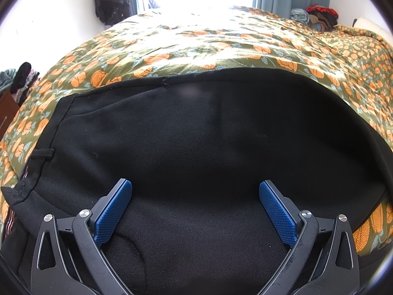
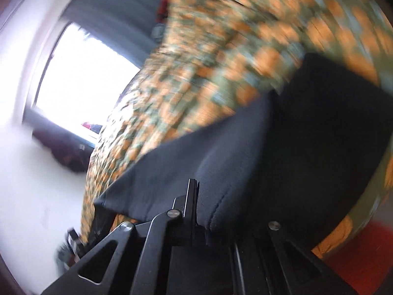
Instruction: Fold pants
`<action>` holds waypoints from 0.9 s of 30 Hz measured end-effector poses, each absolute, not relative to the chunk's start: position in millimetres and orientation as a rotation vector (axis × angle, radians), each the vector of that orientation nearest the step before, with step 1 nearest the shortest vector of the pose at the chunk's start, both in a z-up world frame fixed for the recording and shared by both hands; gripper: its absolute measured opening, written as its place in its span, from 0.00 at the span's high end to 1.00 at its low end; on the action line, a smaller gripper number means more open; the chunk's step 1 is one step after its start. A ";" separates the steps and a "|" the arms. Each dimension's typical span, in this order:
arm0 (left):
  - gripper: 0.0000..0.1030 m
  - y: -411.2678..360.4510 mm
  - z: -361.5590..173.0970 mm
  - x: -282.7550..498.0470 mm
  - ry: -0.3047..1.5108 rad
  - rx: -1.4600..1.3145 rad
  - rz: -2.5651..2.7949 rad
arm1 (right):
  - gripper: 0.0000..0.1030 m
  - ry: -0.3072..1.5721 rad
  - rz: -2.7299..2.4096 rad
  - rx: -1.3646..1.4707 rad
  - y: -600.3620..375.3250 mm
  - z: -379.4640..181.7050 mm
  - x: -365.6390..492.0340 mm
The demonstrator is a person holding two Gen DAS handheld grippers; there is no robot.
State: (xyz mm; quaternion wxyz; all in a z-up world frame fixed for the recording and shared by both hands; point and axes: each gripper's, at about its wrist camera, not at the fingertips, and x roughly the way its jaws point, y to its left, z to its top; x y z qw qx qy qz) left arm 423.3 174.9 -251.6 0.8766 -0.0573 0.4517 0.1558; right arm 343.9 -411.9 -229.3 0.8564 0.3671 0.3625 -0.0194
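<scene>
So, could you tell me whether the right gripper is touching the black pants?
Touching: in the right wrist view the right gripper has its fingers shut on a fold of the black pants.

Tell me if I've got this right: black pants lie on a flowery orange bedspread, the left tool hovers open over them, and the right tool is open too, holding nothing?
Not quite. The right tool is shut on a fold of the black pants, as the right wrist view shows. The rest holds: the pants lie on the flowery orange bedspread, and the left tool is open over them.

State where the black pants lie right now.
In the left wrist view the black pants lie spread on the floral bedspread, under the open left claw.
</scene>
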 end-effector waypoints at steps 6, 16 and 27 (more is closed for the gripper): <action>0.17 186.6 -217.6 419.1 1.037 -0.351 0.276 | 0.95 0.644 0.071 0.568 -385.8 -150.4 348.0; 0.18 178.2 -186.0 478.8 1.015 -0.740 -0.068 | 0.96 0.513 0.244 0.429 -350.7 -69.7 311.7; 0.94 187.9 -141.3 445.7 0.842 -0.801 -0.098 | 0.96 0.552 0.256 0.397 -387.6 -72.3 271.6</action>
